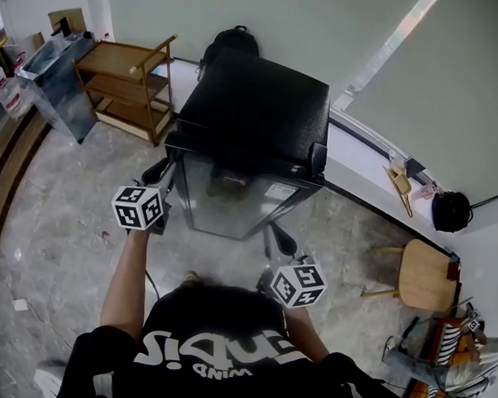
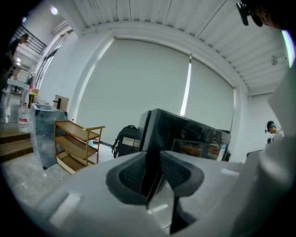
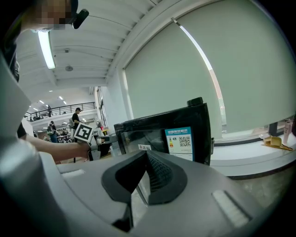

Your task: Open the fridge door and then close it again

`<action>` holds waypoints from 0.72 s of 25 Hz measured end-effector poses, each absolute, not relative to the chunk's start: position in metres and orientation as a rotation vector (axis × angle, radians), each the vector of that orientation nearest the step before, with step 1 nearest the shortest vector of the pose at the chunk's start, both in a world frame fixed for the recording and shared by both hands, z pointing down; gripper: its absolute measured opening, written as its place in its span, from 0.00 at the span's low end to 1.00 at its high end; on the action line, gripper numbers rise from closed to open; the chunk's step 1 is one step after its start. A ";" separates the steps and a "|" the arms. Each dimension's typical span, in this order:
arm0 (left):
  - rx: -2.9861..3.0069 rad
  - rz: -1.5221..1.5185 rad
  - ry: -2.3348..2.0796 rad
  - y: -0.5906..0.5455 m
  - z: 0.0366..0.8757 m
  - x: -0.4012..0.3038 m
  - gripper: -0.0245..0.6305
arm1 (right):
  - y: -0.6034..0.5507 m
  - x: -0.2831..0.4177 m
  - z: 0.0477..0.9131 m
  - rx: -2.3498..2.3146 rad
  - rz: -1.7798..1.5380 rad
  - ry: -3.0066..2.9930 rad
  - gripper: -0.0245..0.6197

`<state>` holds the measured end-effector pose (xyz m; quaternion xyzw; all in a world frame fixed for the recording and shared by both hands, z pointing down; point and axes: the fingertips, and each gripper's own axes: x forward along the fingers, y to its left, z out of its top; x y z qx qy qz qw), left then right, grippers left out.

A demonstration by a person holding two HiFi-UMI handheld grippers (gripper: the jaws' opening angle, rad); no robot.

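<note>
One black fridge (image 1: 254,104) stands on the grey stone floor (image 1: 62,217) straight ahead of you, with its glass fridge door (image 1: 233,199) turned toward you. Whether that door sits sealed or a crack ajar cannot be told from these views. A blue-and-white label (image 3: 179,141) with a square code is stuck on the right part of the glass.

Your left gripper (image 1: 169,166) is at the door's left edge. Its jaws stand narrow, and the dark edge of the door fills the gap between the pads, so you have it pinched. Your right gripper (image 1: 276,234) hangs nearer to you, in front of the door's right side and apart from it. Its jaw tips are drawn together with nothing between them.

Just behind the fridge, on the far side, sits a black backpack (image 1: 231,41). To the far left is a wooden shelf cart (image 1: 127,84). On the right a white ledge (image 1: 370,161) runs off toward the far side, and a wooden stool (image 1: 423,274) stands near it on the floor.
</note>
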<state>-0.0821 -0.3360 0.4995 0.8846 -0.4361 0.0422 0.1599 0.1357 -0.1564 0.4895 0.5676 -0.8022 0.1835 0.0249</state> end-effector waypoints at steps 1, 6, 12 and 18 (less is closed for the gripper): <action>2.529 0.123 -1.245 -0.339 0.500 -0.081 0.19 | -0.155 0.137 0.490 1.762 0.568 -2.476 0.03; 2.530 0.126 -1.240 -0.353 0.500 -0.075 0.19 | -0.153 0.143 0.493 1.789 0.583 -2.458 0.03; 2.534 0.131 -1.229 -0.362 0.500 -0.072 0.19 | -0.153 0.143 0.496 1.796 0.608 -2.454 0.03; 2.538 0.115 -1.259 -0.361 0.500 -0.073 0.18 | -0.154 0.144 0.496 1.805 0.610 -2.451 0.03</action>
